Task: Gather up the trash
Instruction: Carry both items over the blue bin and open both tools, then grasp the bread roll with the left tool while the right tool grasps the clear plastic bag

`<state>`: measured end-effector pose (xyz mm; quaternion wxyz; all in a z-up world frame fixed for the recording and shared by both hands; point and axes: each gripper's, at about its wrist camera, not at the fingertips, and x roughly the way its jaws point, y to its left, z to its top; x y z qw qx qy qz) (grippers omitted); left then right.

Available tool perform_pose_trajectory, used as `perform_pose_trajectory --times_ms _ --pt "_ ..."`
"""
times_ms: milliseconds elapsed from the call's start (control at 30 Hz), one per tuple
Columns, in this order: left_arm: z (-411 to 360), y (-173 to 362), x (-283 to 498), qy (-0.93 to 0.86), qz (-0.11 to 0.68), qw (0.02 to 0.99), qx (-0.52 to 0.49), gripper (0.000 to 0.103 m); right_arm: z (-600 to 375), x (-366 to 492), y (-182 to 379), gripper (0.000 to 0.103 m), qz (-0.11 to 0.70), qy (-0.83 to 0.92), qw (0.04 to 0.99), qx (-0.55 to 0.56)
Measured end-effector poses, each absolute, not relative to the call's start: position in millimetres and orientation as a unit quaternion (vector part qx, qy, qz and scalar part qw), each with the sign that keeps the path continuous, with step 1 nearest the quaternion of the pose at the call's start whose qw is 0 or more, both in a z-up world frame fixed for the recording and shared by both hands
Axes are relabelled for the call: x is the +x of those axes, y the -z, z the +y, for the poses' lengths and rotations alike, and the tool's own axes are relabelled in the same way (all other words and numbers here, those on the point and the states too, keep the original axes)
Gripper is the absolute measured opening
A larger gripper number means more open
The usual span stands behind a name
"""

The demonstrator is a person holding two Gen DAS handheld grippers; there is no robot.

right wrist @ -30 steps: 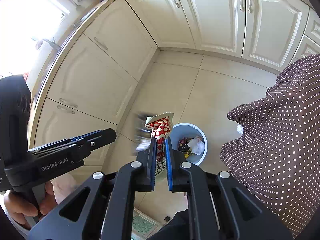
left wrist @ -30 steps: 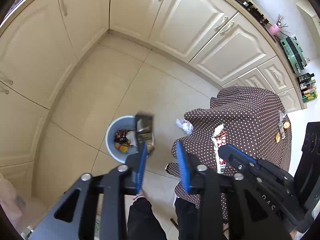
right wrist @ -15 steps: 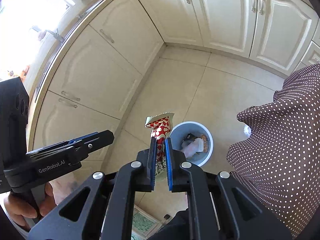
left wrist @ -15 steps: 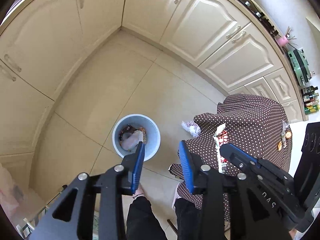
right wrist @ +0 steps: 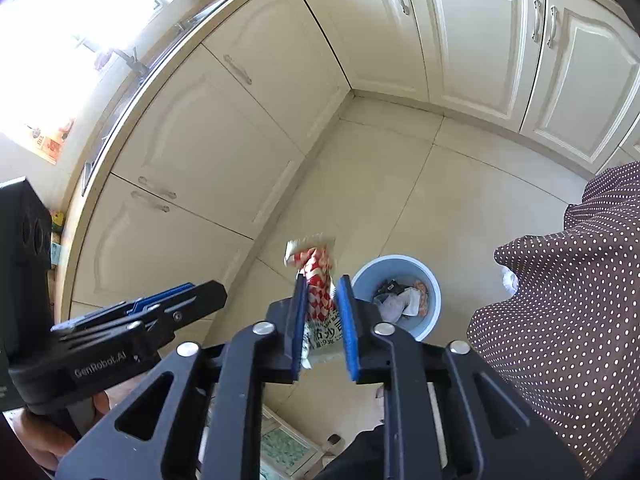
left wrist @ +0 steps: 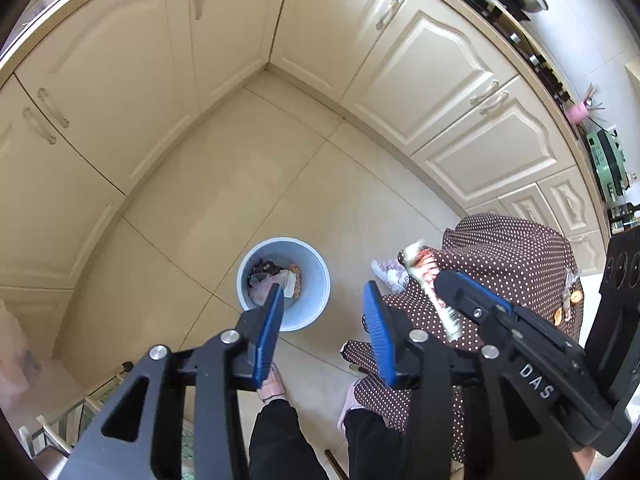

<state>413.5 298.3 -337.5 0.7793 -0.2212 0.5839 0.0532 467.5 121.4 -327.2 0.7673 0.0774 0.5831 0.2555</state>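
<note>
A light blue bin [left wrist: 285, 280] stands on the tiled floor with several wrappers inside; it also shows in the right wrist view [right wrist: 398, 294]. My left gripper [left wrist: 322, 302] is open and empty, high above the bin. My right gripper [right wrist: 322, 296] has its jaws parted around a red-and-white checked snack wrapper [right wrist: 316, 276], which hangs between the pads just left of the bin. The same wrapper shows in the left wrist view [left wrist: 428, 284], beside the right gripper's body.
Cream cabinets [left wrist: 404, 60] line the floor on two sides. A table under a brown polka-dot cloth [right wrist: 568, 300] is at the right, with a crumpled white wrapper [left wrist: 386, 274] at its near edge. The person's feet [left wrist: 272, 388] are below.
The dark wrapper dropped from my left gripper into the bin. My right gripper's jaws have widened around the checked wrapper. Both grippers drifted so the bin sits nearer the centre.
</note>
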Motion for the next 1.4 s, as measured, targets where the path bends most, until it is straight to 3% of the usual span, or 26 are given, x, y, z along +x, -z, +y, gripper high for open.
perform_pose_trajectory --times_ms 333,567,1100,1400 --pt "264.1 330.4 421.2 -0.054 0.585 0.781 -0.21 0.041 77.4 469.9 321.7 0.018 0.577 -0.251 0.772 0.093" --pt "195.9 323.7 437.6 -0.029 0.59 0.785 -0.187 0.041 3.1 471.5 313.7 0.018 0.565 -0.225 0.785 0.117" --pt "-109.0 327.3 491.3 0.126 0.61 0.777 -0.084 0.048 -272.6 453.6 300.9 0.018 0.53 -0.076 0.826 0.176" --pt "-225.3 358.2 499.7 0.165 0.629 0.758 -0.045 0.053 -371.4 438.0 319.4 0.019 0.536 -0.027 0.82 0.2"
